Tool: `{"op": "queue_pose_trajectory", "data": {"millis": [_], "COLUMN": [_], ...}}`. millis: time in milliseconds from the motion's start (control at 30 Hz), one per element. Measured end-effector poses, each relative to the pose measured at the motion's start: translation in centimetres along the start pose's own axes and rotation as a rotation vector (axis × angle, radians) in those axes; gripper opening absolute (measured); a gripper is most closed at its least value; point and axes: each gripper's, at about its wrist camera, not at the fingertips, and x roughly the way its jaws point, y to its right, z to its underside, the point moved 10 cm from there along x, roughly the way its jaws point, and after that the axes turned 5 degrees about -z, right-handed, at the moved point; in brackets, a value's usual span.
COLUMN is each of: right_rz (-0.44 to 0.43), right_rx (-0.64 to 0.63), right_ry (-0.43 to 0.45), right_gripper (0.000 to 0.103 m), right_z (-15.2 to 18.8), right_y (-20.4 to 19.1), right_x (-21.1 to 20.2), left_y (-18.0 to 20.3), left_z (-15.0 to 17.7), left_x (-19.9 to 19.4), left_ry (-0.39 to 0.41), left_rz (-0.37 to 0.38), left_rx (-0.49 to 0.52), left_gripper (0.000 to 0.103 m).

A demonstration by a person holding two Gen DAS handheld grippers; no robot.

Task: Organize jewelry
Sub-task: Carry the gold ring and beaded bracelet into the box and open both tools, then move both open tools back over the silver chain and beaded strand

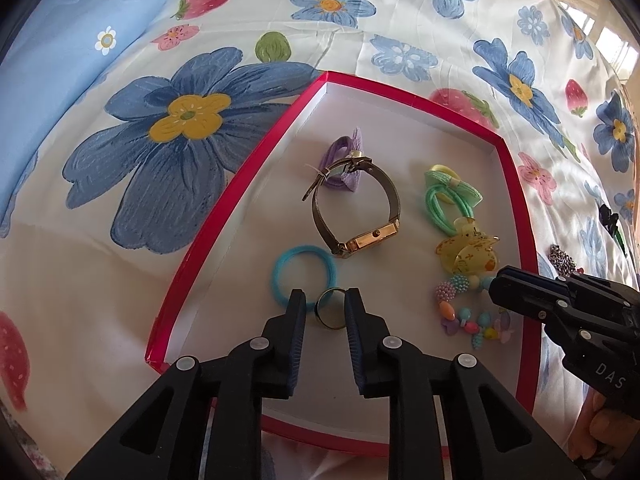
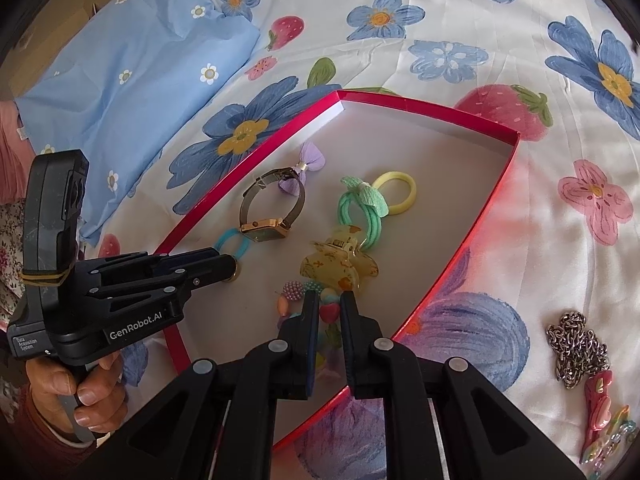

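Ring (image 1: 333, 307) sits on the red box (image 1: 224, 216) floor beside the blue hair tie (image 1: 303, 276), clenched between my left claw (image 1: 325, 305) fingers. My right claw (image 2: 329, 307) hovers over the bead bracelet (image 1: 472, 312), parted, gripping nothing.

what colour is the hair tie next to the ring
Light blue hair tie, lying in the red-rimmed box beside the ring; clearest in the left wrist view.

Gold ring (image 1: 333, 307) upright on red tray's (image 1: 224, 216) white floor.
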Motion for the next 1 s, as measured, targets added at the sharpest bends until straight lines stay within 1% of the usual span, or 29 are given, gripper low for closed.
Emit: {"op": "queue_pose_trajectory", "data": {"millis": [67,133,200,267,333,400,433,633,700,1000], "right_rz": [-0.007,-0.016,-0.017,-0.021,-0.024,-0.025,-0.025,-0.006,0.002,0.075], "right_rx": [0.008,0.015,0.016,0.018,0.024,0.031,0.033,0.055,0.067,0.124], "right_ry": [0.009,0.023,0.039,0.058,0.073,0.091,0.100,0.155,0.171,0.232], "right_gripper": [0.016,0.026,0.034,0.034,0.035,0.038,0.039,0.044,0.045,0.045], "right_z": [-0.1,-0.2,-0.4,-0.6,-0.7,-0.8,-0.9,-0.3,0.1,2.6], "right_y": [0.0,-0.1,-0.2,-0.3,-0.3,-0.2,-0.1,1.0,1.5,5.0], "right_x": [-0.3,-0.8,-1.4,-2.1,-2.8,-3.7,-4.2,-7.6,-8.7,-13.8], "left_y": [0.0,0.0,0.0,0.1,0.2,0.3,0.3,1.3,1.8,4.5], "left_z": [0.0,0.1,0.1,0.2,0.2,0.3,0.3,0.9,1.1,1.7], "left_x": [-0.1,-0.3,-0.7,-1.2,-1.7,-2.4,-2.8,-5.2,-5.9,-8.1], "left_ry": [-0.001,0.000,0.005,0.011,0.016,0.025,0.034,0.059,0.066,0.081], "left_rz": [0.002,0.004,0.008,0.012,0.015,0.022,0.027,0.053,0.062,0.105], "left_rx": [-0.003,-0.005,-0.007,-0.006,-0.007,-0.014,-0.019,-0.012,-0.002,0.046], "left_gripper": [0.021,0.022,0.023,0.024,0.030,0.048,0.050,0.053,0.056,0.061]}}
